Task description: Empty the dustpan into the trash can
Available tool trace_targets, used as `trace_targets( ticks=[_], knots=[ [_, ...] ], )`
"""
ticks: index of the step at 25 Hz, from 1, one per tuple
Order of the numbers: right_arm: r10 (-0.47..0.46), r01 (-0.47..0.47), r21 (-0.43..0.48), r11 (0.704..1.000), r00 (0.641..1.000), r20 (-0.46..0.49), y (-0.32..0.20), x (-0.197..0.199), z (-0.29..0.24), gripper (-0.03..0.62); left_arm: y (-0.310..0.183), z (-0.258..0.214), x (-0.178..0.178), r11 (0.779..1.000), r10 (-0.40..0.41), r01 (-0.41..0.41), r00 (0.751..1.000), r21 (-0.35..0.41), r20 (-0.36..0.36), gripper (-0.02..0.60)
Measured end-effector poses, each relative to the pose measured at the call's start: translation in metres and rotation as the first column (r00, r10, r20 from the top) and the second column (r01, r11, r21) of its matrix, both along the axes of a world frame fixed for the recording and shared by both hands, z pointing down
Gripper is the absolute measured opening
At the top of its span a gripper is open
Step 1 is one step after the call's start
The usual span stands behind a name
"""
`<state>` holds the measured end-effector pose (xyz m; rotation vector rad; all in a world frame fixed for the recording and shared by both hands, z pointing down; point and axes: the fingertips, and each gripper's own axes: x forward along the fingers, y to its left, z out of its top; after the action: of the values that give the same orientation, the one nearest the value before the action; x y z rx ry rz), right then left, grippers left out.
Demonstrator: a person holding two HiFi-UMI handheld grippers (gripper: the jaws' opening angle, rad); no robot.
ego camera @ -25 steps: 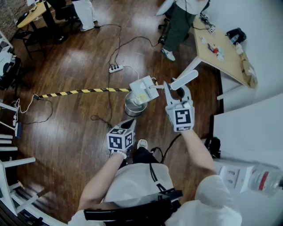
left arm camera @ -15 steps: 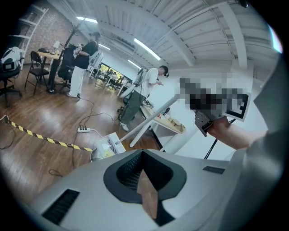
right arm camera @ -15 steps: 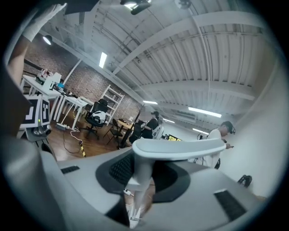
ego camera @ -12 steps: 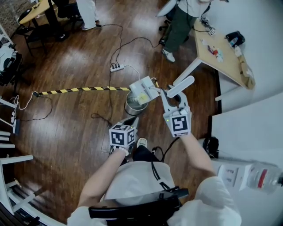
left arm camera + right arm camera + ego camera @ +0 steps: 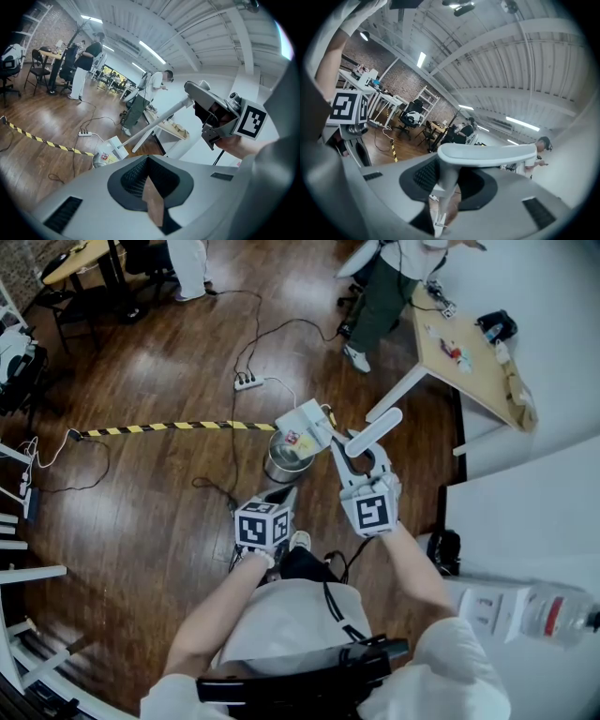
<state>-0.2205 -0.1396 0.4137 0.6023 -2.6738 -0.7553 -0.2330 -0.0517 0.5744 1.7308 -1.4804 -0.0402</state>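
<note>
While the right gripper (image 5: pixel 354 451) clamps the long white handle (image 5: pixel 380 425) of the dustpan (image 5: pixel 302 427), the pan hangs at its eleven o'clock, over the one o'clock rim of the metal trash can (image 5: pixel 279 465). The left gripper (image 5: pixel 277 498), jaws closed on nothing, sits at the can's seven o'clock. If the slim handle twists in the jaws, or the pan tips off-centre, its scraps (image 5: pixel 298 439) could land on the wooden floor (image 5: pixel 169 512).

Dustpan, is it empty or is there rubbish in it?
Not empty: yellow and red bits show in the dustpan, which the right tool holds over the trash can.
</note>
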Motion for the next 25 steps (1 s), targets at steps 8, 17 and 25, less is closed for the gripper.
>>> trace_targets(
  ticks=[8, 17, 25],
  knots=[
    [-0.025, 0.026, 0.022, 0.999, 0.999, -0.024, 0.018, -0.005, 0.005, 0.106, 0.007, 0.001, 0.004, 1.0, 0.007, -0.007, 1.0, 0.008, -0.012, -0.005],
    [-0.148, 0.159, 0.1, 0.982, 0.983, -0.11, 0.046, -0.011, 0.011, 0.106, 0.011, 0.001, 0.009, 1.0, 0.01, -0.01, 1.0, 0.007, -0.015, -0.005],
    [-0.195, 0.213, 0.128, 0.969, 0.971, -0.139, 0.069, -0.019, 0.017, 0.106, 0.019, 0.001, 0.011, 1.0, 0.017, -0.017, 1.0, 0.014, -0.025, -0.005]
  ],
)
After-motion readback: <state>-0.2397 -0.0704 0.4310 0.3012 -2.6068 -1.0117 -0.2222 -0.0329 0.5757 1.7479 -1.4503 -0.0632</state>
